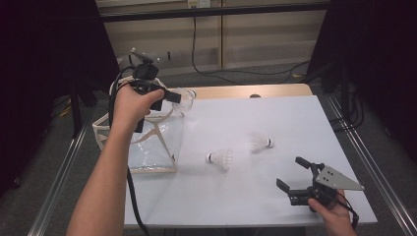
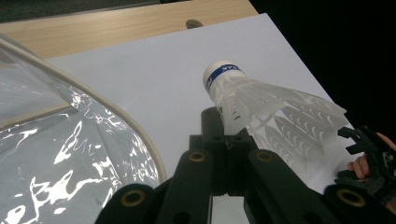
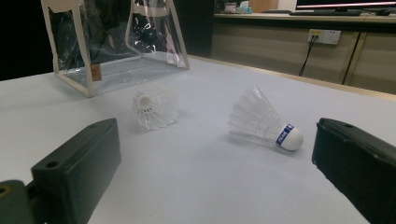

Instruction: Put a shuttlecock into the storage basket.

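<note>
White plastic shuttlecock (image 2: 261, 112) — blue-banded cork up and away — pinched in the left gripper (image 2: 224, 135) beside the clear bag (image 2: 70, 140).

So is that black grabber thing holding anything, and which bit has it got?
The left gripper holds a white shuttlecock, its fingers pinching the lower edge of the plastic skirt near the cork. The right gripper is open, holding nothing.

Lying apart on the white tabletop (image 1: 236, 196), two loose shuttlecocks: one (image 1: 220, 158) nearer the middle, the other (image 1: 258, 142) just beyond it, cork with a blue band. Behind, pale wall panels (image 1: 265, 34) with a black cable (image 1: 236, 73) trailing over the floor.
</note>
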### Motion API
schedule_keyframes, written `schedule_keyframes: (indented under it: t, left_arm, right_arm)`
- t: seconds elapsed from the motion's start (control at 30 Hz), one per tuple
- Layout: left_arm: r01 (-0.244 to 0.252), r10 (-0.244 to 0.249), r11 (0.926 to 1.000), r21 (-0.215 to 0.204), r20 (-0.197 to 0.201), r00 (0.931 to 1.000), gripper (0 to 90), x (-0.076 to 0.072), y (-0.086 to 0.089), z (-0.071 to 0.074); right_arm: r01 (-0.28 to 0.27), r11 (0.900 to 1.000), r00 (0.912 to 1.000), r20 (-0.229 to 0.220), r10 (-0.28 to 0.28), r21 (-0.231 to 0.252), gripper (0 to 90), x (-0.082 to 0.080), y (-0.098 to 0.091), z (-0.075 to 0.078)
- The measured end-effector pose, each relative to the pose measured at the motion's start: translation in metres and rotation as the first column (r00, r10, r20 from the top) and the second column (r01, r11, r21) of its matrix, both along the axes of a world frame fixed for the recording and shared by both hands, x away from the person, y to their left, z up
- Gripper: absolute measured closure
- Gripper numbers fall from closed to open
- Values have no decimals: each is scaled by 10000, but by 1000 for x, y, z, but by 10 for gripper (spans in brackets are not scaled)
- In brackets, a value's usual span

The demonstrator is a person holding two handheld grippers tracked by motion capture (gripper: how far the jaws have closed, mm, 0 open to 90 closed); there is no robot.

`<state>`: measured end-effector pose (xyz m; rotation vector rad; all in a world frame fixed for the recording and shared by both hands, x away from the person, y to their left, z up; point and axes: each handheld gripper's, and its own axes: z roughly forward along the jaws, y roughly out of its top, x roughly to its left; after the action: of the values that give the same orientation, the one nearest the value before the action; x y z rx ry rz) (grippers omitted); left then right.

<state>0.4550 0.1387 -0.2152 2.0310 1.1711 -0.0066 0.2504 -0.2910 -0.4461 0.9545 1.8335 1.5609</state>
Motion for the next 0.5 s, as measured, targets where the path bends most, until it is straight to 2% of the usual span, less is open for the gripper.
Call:
schedule_keyframes:
  t: [0.5]
  left_arm:
    - [-241,241,9997,2,6,9997,900,2,5,4]
  right_arm:
    - [1,10000,10000,-12,-1,9,8,0,0,0]
